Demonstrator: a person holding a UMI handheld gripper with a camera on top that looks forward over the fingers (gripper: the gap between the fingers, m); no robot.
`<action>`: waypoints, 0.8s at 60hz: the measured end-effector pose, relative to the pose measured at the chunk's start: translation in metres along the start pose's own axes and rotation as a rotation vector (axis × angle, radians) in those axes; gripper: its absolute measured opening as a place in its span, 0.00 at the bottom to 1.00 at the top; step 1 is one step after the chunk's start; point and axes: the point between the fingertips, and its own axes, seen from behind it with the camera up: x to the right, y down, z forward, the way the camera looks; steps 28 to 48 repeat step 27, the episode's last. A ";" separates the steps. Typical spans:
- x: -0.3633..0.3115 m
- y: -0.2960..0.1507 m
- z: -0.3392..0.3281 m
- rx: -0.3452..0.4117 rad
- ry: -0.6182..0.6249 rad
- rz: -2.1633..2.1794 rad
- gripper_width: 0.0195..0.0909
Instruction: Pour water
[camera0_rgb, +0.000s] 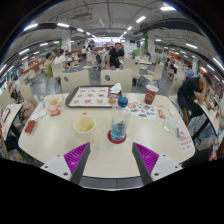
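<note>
busy canteen behind, pale table ahead. gripper gapes wide, empty, approaching; what looks like a water bottle stands just beyond the fingers, yellow bowl left. next: close in, grasp.

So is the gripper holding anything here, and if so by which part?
Nothing is held. The gripper is open, its fingers apart with an empty gap between them; the water bottle stands on the table beyond them, untouched.

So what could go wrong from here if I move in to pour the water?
The open gripper is empty, with the bottle just ahead on a red coaster; a crooked approach may tip it. The yellow cup sits close beside it and could get bumped. Spills might reach the papers.
</note>
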 end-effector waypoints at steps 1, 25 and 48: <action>-0.003 0.000 -0.003 0.000 -0.006 0.002 0.91; -0.011 -0.001 -0.024 0.029 0.002 -0.028 0.91; -0.011 -0.005 -0.025 0.042 0.010 -0.043 0.91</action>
